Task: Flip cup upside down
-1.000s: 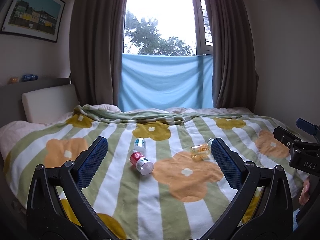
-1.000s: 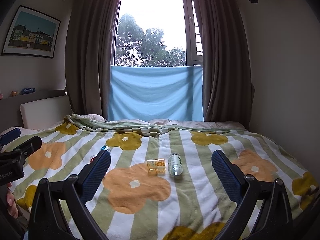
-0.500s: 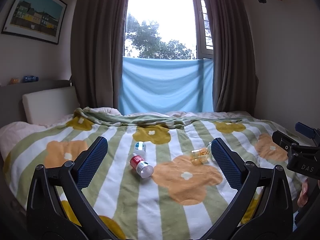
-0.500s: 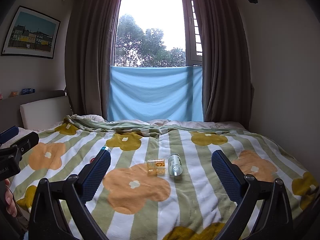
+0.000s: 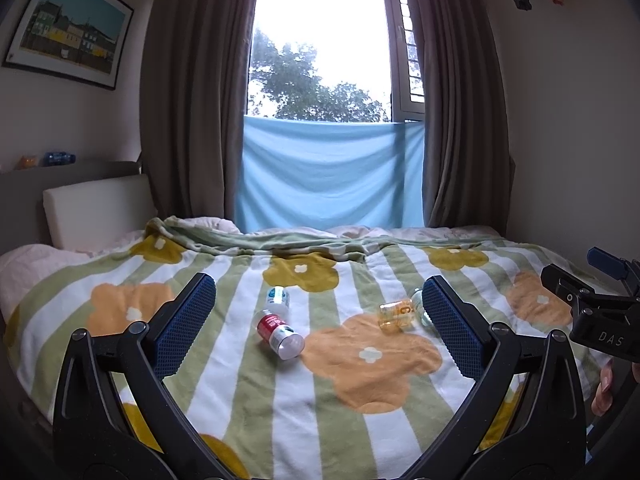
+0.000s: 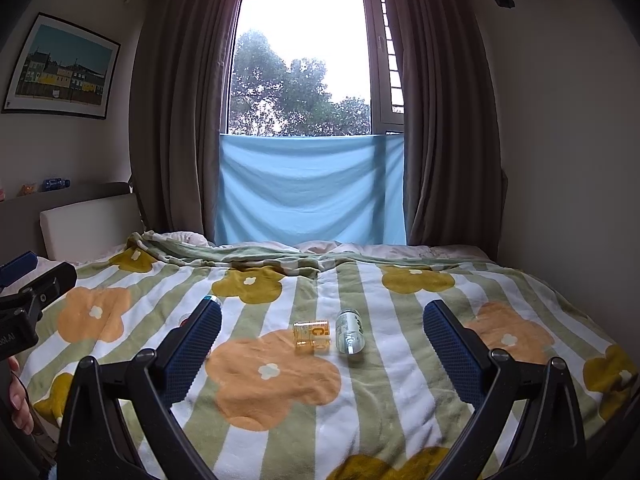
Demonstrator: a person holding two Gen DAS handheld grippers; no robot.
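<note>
A small clear amber cup (image 6: pixel 311 337) with an orange "C" label stands on the flowered bedspread; it also shows in the left wrist view (image 5: pixel 396 315). A clear bottle (image 6: pixel 349 336) lies on its side right beside it. My right gripper (image 6: pixel 322 342) is open and empty, held above the bed well short of the cup. My left gripper (image 5: pixel 318 320) is open and empty, with the cup near its right finger and farther away.
A red-labelled bottle (image 5: pixel 280 334) and a white bottle with a blue label (image 5: pixel 278 299) lie on the bedspread (image 5: pixel 372 364) to the left. A white pillow (image 5: pixel 96 210) stands at the headboard. Curtains and a blue cloth (image 6: pixel 312 190) hang behind the bed.
Both grippers have drifted slightly, the views shifting a little; the objects on the bed have not moved and both grippers stay open.
</note>
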